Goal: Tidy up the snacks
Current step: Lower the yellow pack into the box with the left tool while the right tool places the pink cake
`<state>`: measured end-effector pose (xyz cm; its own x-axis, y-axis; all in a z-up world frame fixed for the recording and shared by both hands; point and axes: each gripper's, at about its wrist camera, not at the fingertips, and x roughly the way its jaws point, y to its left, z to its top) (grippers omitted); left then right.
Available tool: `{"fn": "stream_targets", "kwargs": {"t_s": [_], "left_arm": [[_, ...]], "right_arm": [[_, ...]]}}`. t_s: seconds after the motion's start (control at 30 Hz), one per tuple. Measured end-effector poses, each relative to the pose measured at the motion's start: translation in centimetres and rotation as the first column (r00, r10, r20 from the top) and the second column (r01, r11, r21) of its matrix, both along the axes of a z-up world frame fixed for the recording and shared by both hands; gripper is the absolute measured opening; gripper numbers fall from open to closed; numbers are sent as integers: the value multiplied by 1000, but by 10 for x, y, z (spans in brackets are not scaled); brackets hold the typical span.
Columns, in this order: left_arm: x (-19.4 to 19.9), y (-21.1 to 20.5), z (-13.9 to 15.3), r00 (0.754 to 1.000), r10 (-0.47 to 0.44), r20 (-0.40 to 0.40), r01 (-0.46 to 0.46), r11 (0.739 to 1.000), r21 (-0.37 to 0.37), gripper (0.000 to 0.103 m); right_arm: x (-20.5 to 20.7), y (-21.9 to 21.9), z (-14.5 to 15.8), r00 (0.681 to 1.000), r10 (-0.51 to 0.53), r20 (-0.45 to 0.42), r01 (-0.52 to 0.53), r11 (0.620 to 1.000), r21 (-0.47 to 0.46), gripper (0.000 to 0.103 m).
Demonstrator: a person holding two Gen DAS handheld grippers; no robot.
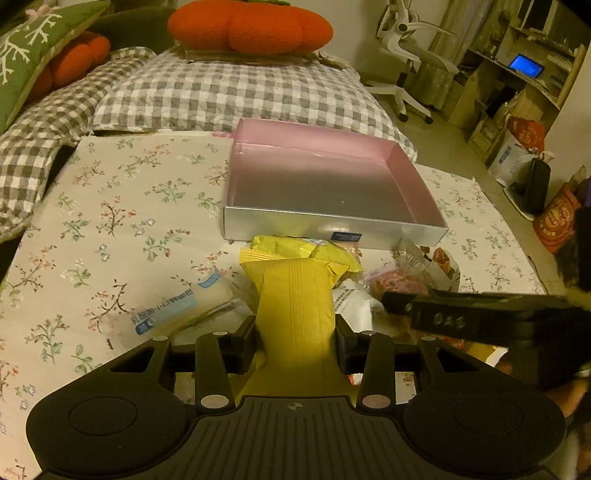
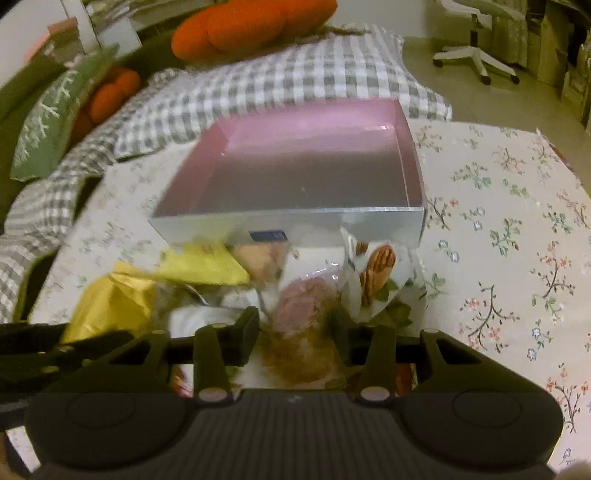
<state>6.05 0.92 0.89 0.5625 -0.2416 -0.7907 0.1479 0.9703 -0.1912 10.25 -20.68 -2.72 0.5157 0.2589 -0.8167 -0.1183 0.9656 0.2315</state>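
Note:
My left gripper (image 1: 295, 332) is shut on a yellow snack packet (image 1: 295, 291), which sticks out forward between the pads. Just beyond it stands an empty box (image 1: 332, 229) with a pink inside and silver walls. Loose snacks are piled in front of the box: a white-and-blue packet (image 1: 177, 310) and a pecan packet (image 2: 376, 273). My right gripper (image 2: 297, 325) is down in this pile. A clear packet with a pink and brown pastry (image 2: 299, 317) fills the gap between its fingers and meets both pads. The right wrist view is blurred.
A floral cloth (image 1: 110, 221) covers the table. Behind it lie a grey checked quilt (image 1: 221, 88), an orange pumpkin cushion (image 1: 251, 26) and a green cushion (image 1: 22, 55). A white office chair (image 1: 406, 55) and shelves stand at the far right. Bags sit on the floor.

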Motion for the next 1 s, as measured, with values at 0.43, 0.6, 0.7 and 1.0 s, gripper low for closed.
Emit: {"fn": "stream_targets", "kwargs": {"t_s": [0.43, 0.6, 0.7, 1.0], "left_arm": [[-4, 19, 14, 999, -5, 34, 6, 1000, -26, 39], [-1, 22, 31, 997, -18, 76, 21, 999, -43, 39], [10, 20, 37, 996, -21, 90, 25, 999, -44, 39], [78, 9, 38, 993, -5, 122, 12, 998, -61, 39]], "right_arm": [[-10, -16, 17, 998, -58, 15, 57, 996, 67, 30], [-5, -29, 31, 995, -94, 18, 90, 981, 169, 30], [6, -35, 41, 995, -96, 17, 89, 969, 231, 30], [57, -44, 49, 992, -115, 58, 100, 973, 210, 30]]}}
